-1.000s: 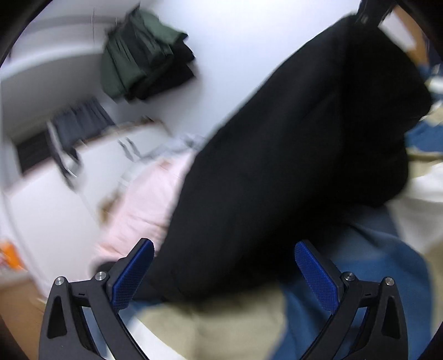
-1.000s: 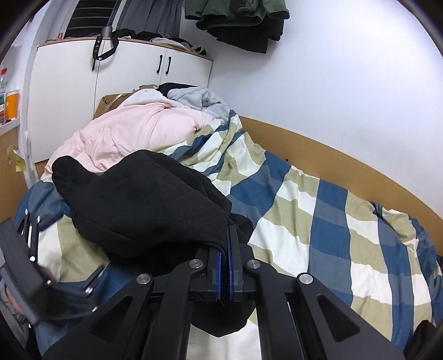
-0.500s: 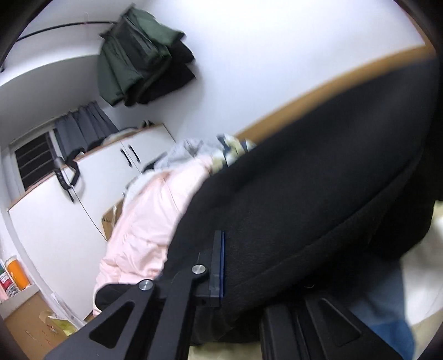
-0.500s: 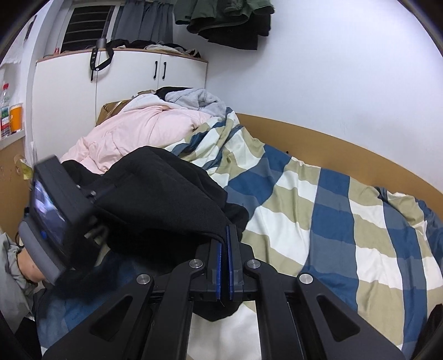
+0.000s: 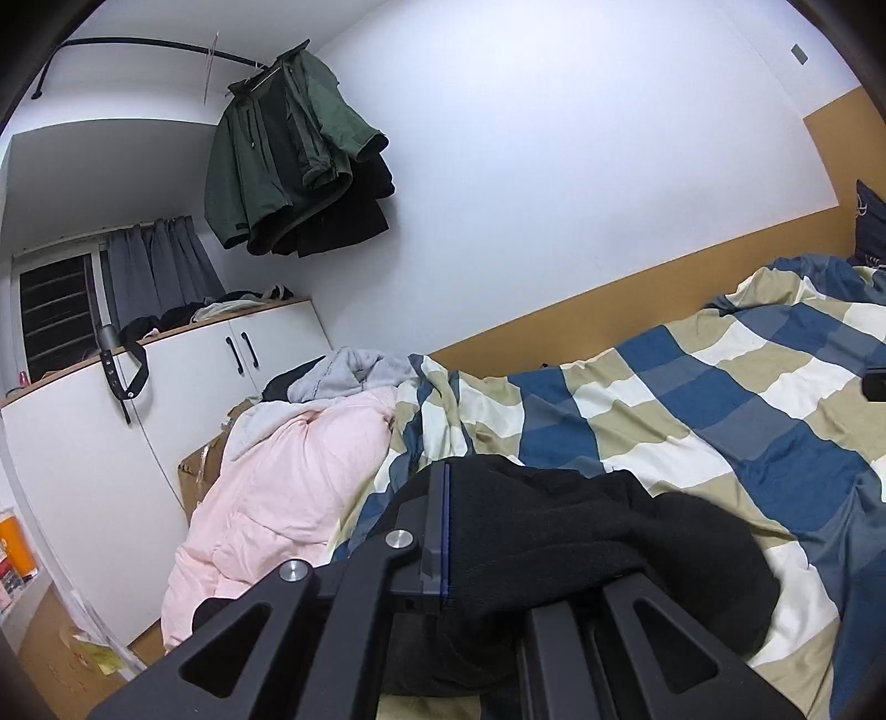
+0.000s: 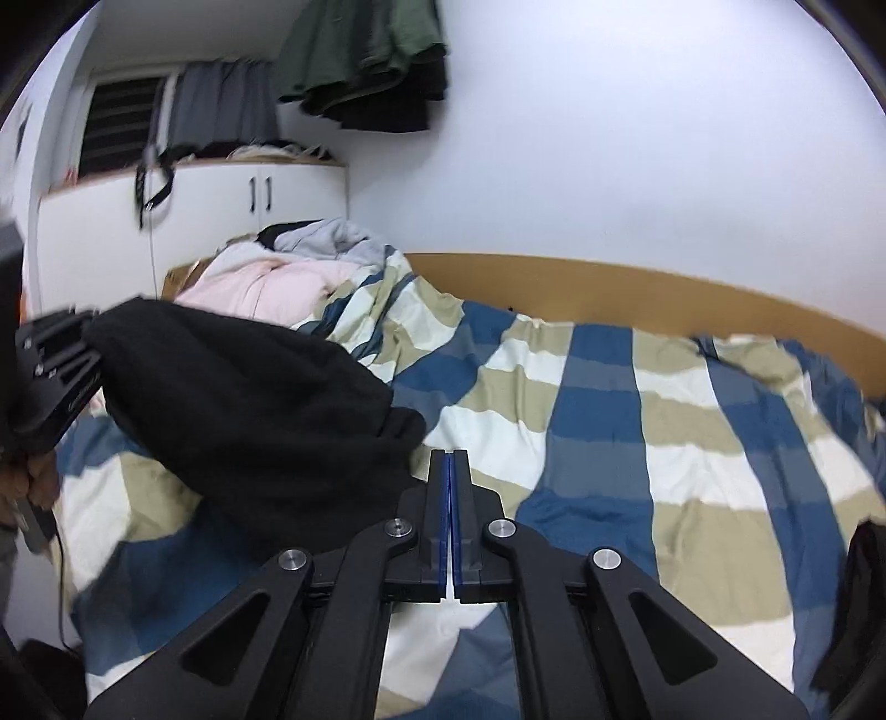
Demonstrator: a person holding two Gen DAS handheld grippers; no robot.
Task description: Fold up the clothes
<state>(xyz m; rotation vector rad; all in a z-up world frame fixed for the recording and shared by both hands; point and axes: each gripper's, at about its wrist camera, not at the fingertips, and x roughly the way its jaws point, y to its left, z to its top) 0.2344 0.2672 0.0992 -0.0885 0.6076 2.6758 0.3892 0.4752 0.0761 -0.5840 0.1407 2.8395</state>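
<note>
While clamped on black fleece garment [image 5: 581, 543], left tool [image 5: 459, 531] nearly closed, fabric bunched between the fingers and draped over the right finger, hiding it. Garment lifted off the bed at left-tool end, hanging in a thick fold down toward right tool [image 6: 449, 515]. Right tool pads pressed together, thin slit only; in right wrist view garment edge lies just left of the fingers, whether any fabric is pinched cannot be told. Garment over near left part of checked duvet [image 6: 637, 421], blue, beige and white squares, covering the bed. Pink quilt [image 5: 288, 487] heaped at far left end of bed, grey hoodie [image 5: 349, 371] on top of it. Wooden bed board [image 6: 637, 282] along far edge against white wall. White cabinet [image 5: 94, 443] past bed's left end, black strap [image 5: 130, 382] hanging from its top, clothes piled on top. Green jacket [image 5: 282, 144] hanging from black rail [image 5: 138, 43] above, dark garment behind it. Grey curtain [image 5: 155, 266] beside window. Hand [image 6: 33, 482] gripping left tool handle at left edge of right wrist view.
</note>
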